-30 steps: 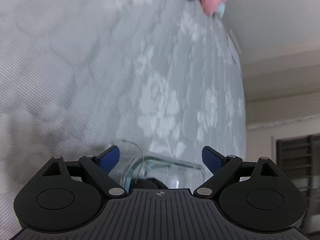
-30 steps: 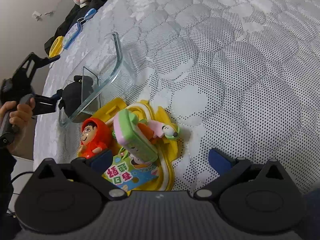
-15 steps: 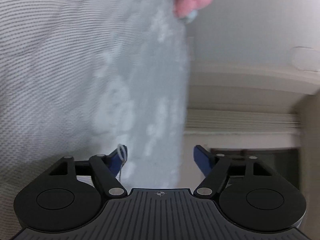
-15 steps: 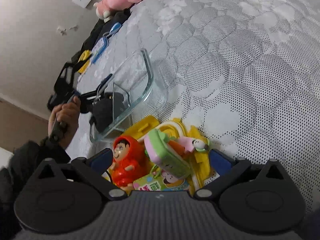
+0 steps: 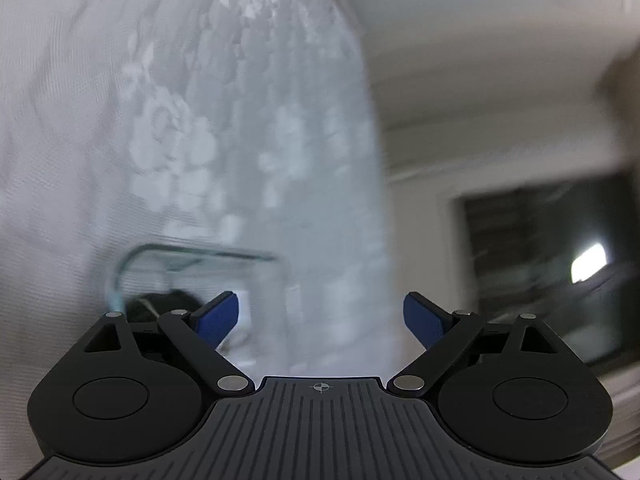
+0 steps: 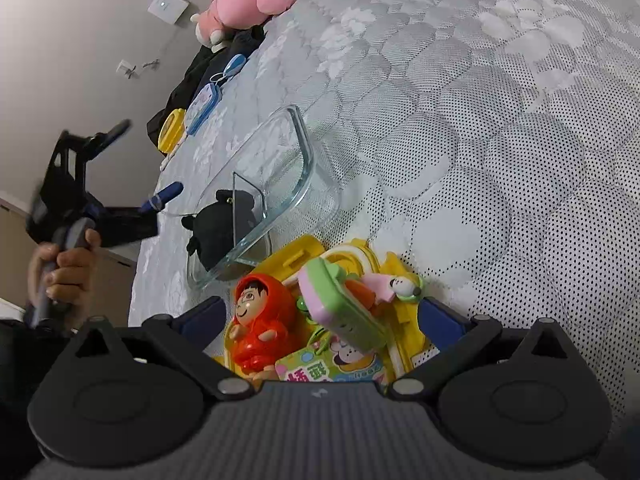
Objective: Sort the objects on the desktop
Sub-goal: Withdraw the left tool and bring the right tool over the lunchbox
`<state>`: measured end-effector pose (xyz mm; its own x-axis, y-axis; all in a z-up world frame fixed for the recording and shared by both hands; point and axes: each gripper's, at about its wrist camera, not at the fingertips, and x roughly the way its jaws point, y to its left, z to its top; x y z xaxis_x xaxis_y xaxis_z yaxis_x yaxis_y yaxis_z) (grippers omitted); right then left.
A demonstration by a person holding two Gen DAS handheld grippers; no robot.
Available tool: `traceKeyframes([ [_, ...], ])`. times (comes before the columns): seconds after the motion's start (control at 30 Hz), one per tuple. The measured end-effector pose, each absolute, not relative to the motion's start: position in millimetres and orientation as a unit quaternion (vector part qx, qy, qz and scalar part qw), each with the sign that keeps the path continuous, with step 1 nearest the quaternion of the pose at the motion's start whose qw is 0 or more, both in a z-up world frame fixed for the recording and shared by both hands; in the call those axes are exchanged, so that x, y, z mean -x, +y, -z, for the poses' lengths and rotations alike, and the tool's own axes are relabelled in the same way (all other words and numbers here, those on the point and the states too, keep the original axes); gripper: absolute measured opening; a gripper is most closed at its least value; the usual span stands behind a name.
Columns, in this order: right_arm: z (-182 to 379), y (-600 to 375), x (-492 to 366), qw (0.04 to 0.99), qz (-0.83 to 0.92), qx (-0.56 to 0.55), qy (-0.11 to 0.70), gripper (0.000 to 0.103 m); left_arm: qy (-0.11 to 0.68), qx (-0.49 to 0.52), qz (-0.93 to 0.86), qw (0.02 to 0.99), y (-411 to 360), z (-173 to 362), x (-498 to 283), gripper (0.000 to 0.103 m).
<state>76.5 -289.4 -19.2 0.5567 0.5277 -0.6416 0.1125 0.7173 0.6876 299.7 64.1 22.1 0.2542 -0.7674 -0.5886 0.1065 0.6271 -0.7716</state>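
Two claws show over a quilted grey bed. Seen from the right wrist, the left claw, gripped by a hand, hangs off to the left of a clear glass dish; its jaws have just been opening and stand wide with nothing between them. A black plush toy lies in the near end of that dish, partly draped over its rim. In the left wrist's blurred view the dish and a dark shape that is probably the same toy sit just beyond the left blue pad. The right claw is spread wide above a heap of toys just beside the dish: a red hooded figure, a green and pink toy phone, a small picture book, all on a yellow tray; its pads press on none of them. Far up the bed near the wall lies a pink plush.
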Motion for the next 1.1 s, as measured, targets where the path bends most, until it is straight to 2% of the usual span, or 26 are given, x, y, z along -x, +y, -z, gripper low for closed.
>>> traceKeyframes([
  [0.07,18,-289,-74,0.811,-0.129,-0.346,0.454,0.103,0.559,0.219,0.263,0.755,43,-40,-295,0.093],
  [0.13,16,-288,-73,0.813,-0.130,-0.341,0.454,0.103,0.574,0.180,0.238,0.762,34,-50,-296,0.093],
  [0.37,13,-288,-69,0.821,-0.128,-0.325,0.452,0.103,0.551,0.154,0.138,0.808,21,-76,-280,0.097],
  [0.57,6,-292,-63,0.842,-0.097,-0.307,0.433,0.103,0.531,0.130,0.110,0.830,22,-67,-184,0.099],
  [0.7,-7,-283,-53,0.883,-0.060,-0.232,0.404,0.103,0.508,0.193,0.145,0.827,43,-34,-96,0.101],
  [0.8,-15,-260,-48,0.901,-0.044,-0.144,0.407,0.102,0.514,0.261,0.202,0.792,60,-5,-61,0.101],
  [0.9,-24,-232,-40,0.910,-0.031,-0.065,0.407,0.094,0.500,0.298,0.204,0.787,79,1,-56,0.101],
  [1.03,-38,-201,-28,0.919,-0.031,0.001,0.394,0.090,0.460,0.373,0.170,0.787,110,3,-60,0.103],
  [1.1,-40,-189,-30,0.917,-0.035,0.013,0.398,0.089,0.471,0.413,0.149,0.765,123,13,-64,0.103],
])
